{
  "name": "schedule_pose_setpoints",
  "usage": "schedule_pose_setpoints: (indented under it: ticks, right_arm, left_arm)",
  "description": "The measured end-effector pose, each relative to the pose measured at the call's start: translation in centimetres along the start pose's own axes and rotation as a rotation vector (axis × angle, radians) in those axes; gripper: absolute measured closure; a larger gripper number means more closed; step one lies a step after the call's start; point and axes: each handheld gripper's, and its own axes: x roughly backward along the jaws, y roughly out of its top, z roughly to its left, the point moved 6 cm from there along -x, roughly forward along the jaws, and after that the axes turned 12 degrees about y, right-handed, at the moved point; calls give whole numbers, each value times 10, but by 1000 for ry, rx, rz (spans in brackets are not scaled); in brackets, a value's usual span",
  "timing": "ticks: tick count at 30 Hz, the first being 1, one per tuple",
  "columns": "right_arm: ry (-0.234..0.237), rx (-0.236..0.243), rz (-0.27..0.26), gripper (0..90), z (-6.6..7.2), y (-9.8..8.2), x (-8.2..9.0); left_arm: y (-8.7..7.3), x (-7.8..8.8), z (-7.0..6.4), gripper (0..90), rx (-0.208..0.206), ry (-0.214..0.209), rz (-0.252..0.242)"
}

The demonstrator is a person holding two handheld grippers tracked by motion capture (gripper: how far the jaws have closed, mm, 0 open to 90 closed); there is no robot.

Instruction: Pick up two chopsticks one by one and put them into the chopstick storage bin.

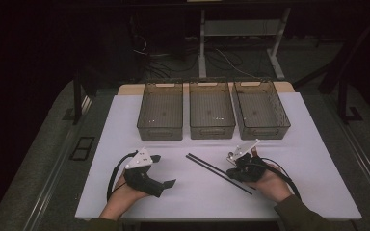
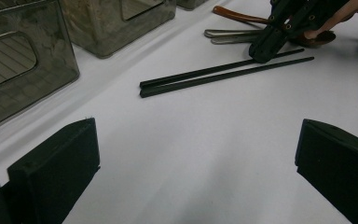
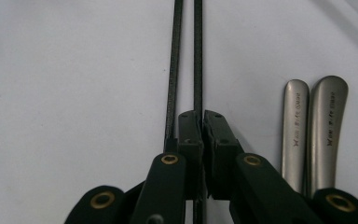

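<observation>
On the white tabletop [image 1: 192,192], near edge: left gripper [image 2: 196,158] idle, fingers spread wide, nothing between; right gripper [image 3: 203,126], fingers clenched on one black chopstick [image 3: 198,56], its mate [image 3: 173,70] just beside; neither lifted yet; beyond, three bins [image 1: 212,115] stand empty; open surface between.

Your two thin chopsticks [image 3: 196,56] are matt black against the plain white table surface [image 1: 289,144]. Both your left gripper [image 1: 161,171] and right gripper [image 3: 202,116] are black, with brass-coloured screws. Two metal handles [image 3: 313,126] are silver-grey. Three meshed bins [image 1: 212,115] are smoky grey.
</observation>
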Motion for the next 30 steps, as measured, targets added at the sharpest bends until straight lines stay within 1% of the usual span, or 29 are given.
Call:
schedule_pose_setpoints:
  ticks: [1, 5, 8, 14, 15, 20, 26, 29, 30]
  right_arm:
    - [1, -8, -2, 865, 0, 0, 0]
    - [3, -9, 2, 865, 0, 0, 1]
    - [-7, -8, 2, 865, -1, 0, 3]
    - [8, -25, -39, 866, -3, 1, 14]
    - [19, -29, -54, 866, -2, 2, 18]
    - [36, -38, -77, 866, -3, 2, 23]
    - [36, -50, -114, 867, -5, 4, 30]
    - [29, -46, -149, 867, -4, 5, 37]
    - [29, -46, -149, 867, -4, 5, 37]
  left_arm:
    - [0, 0, 0, 0, 3, -1, -1]
    - [0, 0, 0, 0, 0, -2, -2]
    - [1, 0, 0, 0, 0, -3, -3]
    - [1, 0, 0, 0, -5, -2, 0]
    - [1, 0, 0, 0, -6, -3, 0]
    - [1, 0, 0, 0, -2, -3, -3]
    - [1, 1, 0, 0, 0, -2, -4]
    - [1, 1, 1, 0, 2, -1, -7]
    - [1, 1, 1, 0, 0, -1, -8]
